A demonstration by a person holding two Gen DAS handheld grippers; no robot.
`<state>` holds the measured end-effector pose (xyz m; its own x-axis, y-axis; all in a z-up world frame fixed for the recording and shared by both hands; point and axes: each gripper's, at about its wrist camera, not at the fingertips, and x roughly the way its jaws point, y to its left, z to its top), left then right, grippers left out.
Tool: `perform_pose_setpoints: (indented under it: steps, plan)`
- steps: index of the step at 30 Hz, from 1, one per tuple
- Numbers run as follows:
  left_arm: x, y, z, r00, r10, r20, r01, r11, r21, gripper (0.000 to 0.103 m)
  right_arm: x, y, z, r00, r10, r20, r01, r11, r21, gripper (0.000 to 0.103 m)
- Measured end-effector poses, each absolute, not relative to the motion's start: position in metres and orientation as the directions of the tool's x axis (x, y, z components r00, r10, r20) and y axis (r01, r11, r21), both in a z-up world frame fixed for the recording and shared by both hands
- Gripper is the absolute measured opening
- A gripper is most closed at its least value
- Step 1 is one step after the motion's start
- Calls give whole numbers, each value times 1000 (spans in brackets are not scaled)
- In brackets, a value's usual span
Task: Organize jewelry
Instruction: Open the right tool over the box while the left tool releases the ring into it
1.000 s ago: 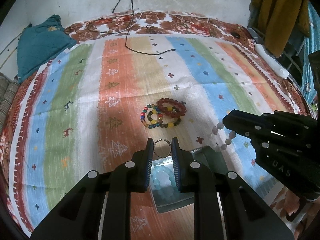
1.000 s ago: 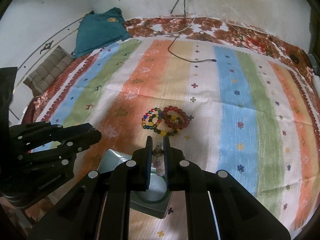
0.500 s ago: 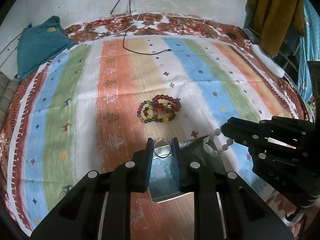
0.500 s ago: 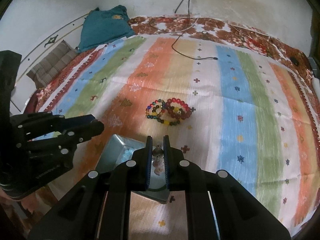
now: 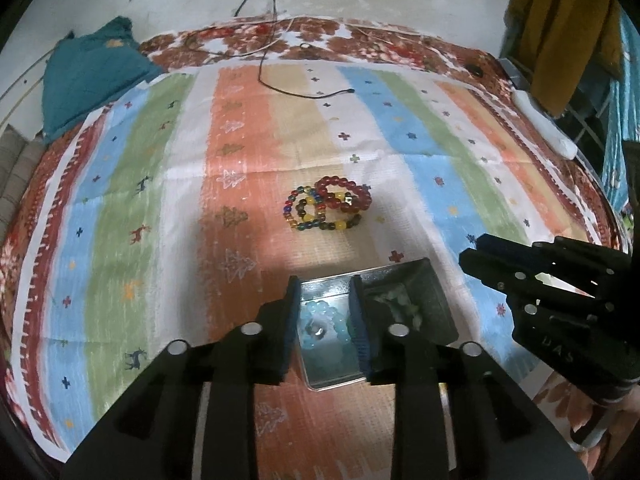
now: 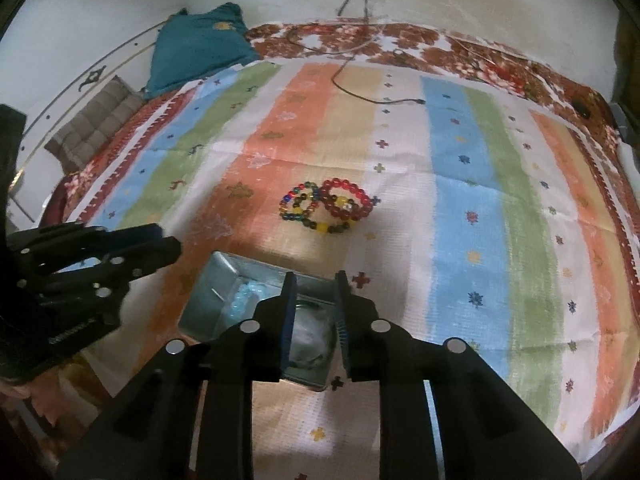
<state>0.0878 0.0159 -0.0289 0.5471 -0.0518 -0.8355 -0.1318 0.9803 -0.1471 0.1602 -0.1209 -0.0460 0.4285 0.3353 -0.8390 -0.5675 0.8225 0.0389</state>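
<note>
A metal tin box [image 5: 384, 276] [image 6: 212, 280] sits on the striped cloth near the front edge. It holds a pale blue bead bracelet [image 5: 320, 320] [image 6: 244, 300] with a small ring on it, and a whitish bracelet [image 5: 396, 304] [image 6: 312, 340] in its right half. My left gripper [image 5: 324, 308] is open and empty above the tin's left half. My right gripper [image 6: 314, 308] is open and empty above the right half. A red bead bracelet [image 5: 344, 198] [image 6: 346, 200] and multicoloured bead bracelets [image 5: 308, 216] [image 6: 300, 204] lie together beyond the tin.
A striped cloth [image 5: 120, 220] covers a floral bedspread. A black cable [image 5: 304, 92] lies at the far side, a teal pillow [image 5: 88, 76] at the far left, a white object [image 5: 548, 128] at the right edge. Mustard clothing [image 5: 560, 20] hangs far right.
Both grippers opened. The ring left the left gripper and the whitish bead bracelet left the right one; both now lie in the tin. Both grippers drew back slightly.
</note>
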Motion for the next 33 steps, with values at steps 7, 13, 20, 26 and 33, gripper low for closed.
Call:
perform_pose_setpoints:
  steps: [7, 13, 20, 26, 33]
  plan:
    - [88, 21, -29, 550, -41, -834, -149, 978, -147, 36, 170, -123, -51, 425, 299, -854, -546, 837, 21, 34]
    - [96, 33, -31, 542, -16, -841, -186, 973, -138, 43, 185, -128, -48, 453, 293, -842, -506, 862, 28, 48]
    - [121, 50, -37, 520, 20, -854, -233, 965, -120, 54, 214, -131, -56, 431, 277, -859, -463, 885, 53, 59]
    - [135, 55, -41, 526, 24, -850, -245, 962, -124, 65, 229, -127, -61, 395, 311, -864, -455, 884, 110, 70]
    - [156, 60, -56, 483, 56, -874, -251, 965, -77, 65, 249, -118, -71, 402, 258, -879, -448, 892, 57, 71]
